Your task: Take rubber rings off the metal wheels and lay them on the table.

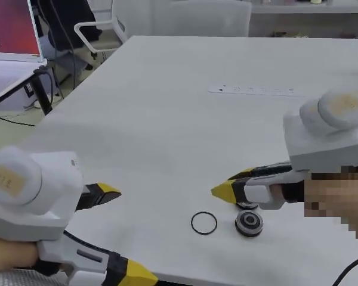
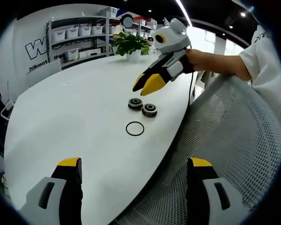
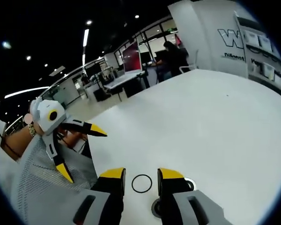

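Note:
A loose black rubber ring (image 1: pixel 203 223) (image 2: pixel 135 128) (image 3: pixel 142 183) lies flat on the white table (image 1: pixel 167 119) near its front edge. Just to its right stand two small metal wheels: one (image 1: pixel 249 223) (image 2: pixel 149 109) in the open with a dark rim, the other (image 1: pixel 247 205) (image 2: pixel 135 104) half hidden under my right gripper (image 1: pixel 227 187) (image 2: pixel 147 84) (image 3: pixel 142 174). That gripper hovers just above the wheels, jaws a little open and holding nothing. My left gripper (image 1: pixel 128 233) (image 2: pixel 134 164) (image 3: pixel 82 153) is wide open over the front edge, well left of the ring.
A white power strip (image 1: pixel 256 90) lies flat on the far side of the table. Beyond the left edge are a chair (image 1: pixel 107 30) and a desk with a monitor (image 1: pixel 9 30). A potted plant (image 2: pixel 131 44) stands at one end of the table.

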Motion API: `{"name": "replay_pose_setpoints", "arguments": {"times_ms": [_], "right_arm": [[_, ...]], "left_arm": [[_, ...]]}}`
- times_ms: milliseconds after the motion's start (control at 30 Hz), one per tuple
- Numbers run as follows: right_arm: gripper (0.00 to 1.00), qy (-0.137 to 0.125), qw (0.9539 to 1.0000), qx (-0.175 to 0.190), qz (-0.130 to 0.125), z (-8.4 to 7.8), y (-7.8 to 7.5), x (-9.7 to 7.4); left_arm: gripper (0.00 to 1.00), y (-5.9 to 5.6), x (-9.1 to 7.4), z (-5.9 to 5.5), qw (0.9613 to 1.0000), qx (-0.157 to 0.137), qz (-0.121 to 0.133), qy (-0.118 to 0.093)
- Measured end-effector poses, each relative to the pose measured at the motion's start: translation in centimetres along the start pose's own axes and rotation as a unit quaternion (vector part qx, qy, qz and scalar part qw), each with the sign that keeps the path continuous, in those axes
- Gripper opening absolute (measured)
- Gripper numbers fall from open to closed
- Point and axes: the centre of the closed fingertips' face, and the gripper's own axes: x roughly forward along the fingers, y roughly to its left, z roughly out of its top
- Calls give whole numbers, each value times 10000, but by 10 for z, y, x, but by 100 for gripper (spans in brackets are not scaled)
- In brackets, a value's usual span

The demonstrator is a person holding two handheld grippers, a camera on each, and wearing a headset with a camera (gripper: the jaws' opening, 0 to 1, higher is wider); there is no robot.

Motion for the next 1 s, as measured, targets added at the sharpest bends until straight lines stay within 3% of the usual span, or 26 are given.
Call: {"name": "replay_pose_setpoints", "arguments": {"times_ms": [133, 333, 600, 800, 900, 1000], "right_arm": [[33, -175, 9996, -30, 231, 9, 10, -7], [42, -241, 9964, -613, 536, 12, 23, -16], [48, -202, 9925, -975, 703, 3, 25, -37], [50, -135, 9923, -1012, 698, -9, 17, -48], [49, 34, 9943, -974, 438, -20, 2, -47], [49, 143, 9943, -990, 362, -27, -4, -45]], "left_arm": [[91, 0, 0, 0, 10000, 6, -6, -18], [91, 2, 0, 1, 10000, -11, -11, -57], [91, 3, -1, 3, 9999, -56, -44, -101], [91, -1, 1, 0, 9999, -10, -118, -12], [91, -1, 1, 0, 9999, -34, -120, -24], [91, -2, 1, 0, 9999, -29, -130, -6]]}}
